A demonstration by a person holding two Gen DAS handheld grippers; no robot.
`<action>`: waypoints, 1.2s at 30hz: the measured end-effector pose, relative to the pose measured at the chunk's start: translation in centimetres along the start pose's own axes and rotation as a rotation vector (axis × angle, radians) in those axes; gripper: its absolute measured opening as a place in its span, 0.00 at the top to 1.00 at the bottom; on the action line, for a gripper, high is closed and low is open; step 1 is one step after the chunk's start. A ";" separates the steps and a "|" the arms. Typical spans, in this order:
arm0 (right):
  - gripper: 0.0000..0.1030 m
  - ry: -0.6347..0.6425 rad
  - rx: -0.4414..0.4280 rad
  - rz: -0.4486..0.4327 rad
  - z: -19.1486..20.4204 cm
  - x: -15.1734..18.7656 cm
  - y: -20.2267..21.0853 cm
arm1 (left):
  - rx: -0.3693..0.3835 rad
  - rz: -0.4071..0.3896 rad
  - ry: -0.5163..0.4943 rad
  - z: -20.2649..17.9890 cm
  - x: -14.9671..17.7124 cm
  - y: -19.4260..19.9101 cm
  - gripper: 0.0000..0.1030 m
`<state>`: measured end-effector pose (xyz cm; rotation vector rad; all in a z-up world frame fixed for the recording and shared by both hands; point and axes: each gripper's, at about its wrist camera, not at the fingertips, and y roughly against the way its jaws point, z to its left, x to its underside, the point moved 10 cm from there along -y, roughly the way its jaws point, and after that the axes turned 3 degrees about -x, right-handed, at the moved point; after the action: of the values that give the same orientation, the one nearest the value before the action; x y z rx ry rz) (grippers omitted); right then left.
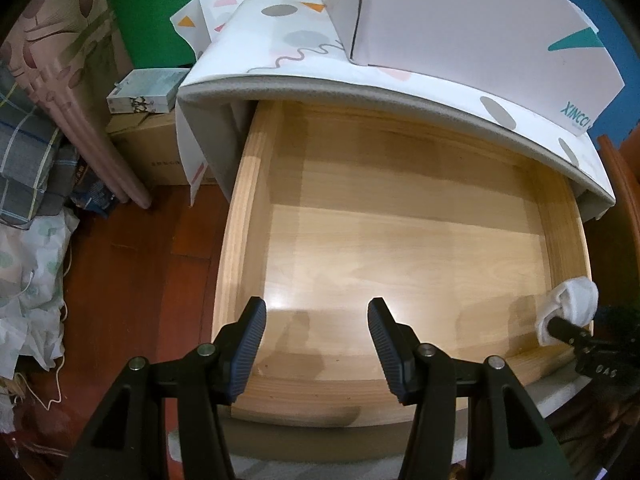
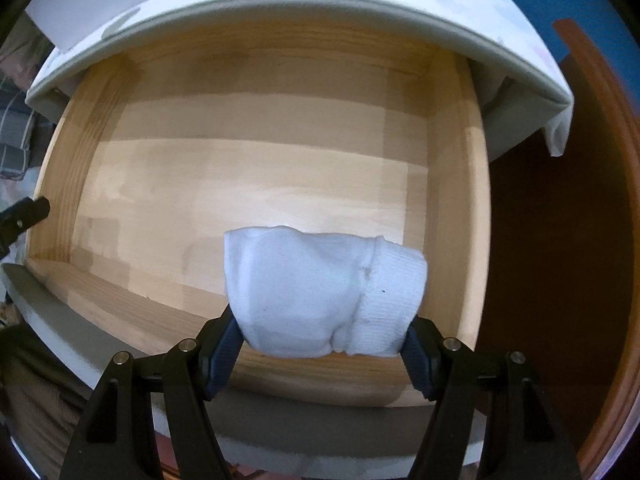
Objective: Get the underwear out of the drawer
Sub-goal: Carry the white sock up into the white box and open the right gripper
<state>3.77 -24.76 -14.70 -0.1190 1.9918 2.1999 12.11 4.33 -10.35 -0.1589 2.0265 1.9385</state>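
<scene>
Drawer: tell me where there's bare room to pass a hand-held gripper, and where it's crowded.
Nearly the whole wooden drawer floor is bare, from its left wall to its back wall under the cabinet top. The only crowding is the front right corner, where the right hand-held gripper clamps the white underwear.

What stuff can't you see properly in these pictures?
- Back of the drawer: left view, hidden under the patterned tabletop.
- White cloth bundle: right view, rolled up, so its shape is unclear; left view cuts it small at the edge.
- Right tongs: pad tips hidden behind the bundle.
- Box lettering: cut off.
</scene>
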 end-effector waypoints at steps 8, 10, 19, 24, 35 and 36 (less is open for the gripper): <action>0.36 0.003 0.004 -0.026 0.0 -1.1 2.1 | 0.000 -0.005 0.008 0.2 0.0 0.1 0.47; 0.36 0.007 0.007 -0.032 0.4 -1.5 2.4 | -0.003 -0.004 0.005 0.2 0.1 0.1 0.47; 0.36 0.000 -0.006 -0.066 0.9 -2.2 4.1 | 0.004 -0.006 0.008 0.1 0.2 0.0 0.47; 0.36 0.000 -0.006 -0.103 1.0 -3.0 6.4 | -0.001 -0.009 0.005 0.1 0.2 0.1 0.47; 0.36 0.029 -0.033 -0.211 1.6 -6.6 13.9 | -0.012 -0.031 0.000 0.1 0.1 0.7 0.47; 0.36 0.030 -0.036 -0.225 1.9 -7.1 14.5 | -0.010 -0.029 0.000 0.2 0.0 0.7 0.47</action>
<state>8.28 -24.77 0.89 -0.3635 1.8525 2.1025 11.88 4.56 -9.69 -0.1900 2.0042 1.9311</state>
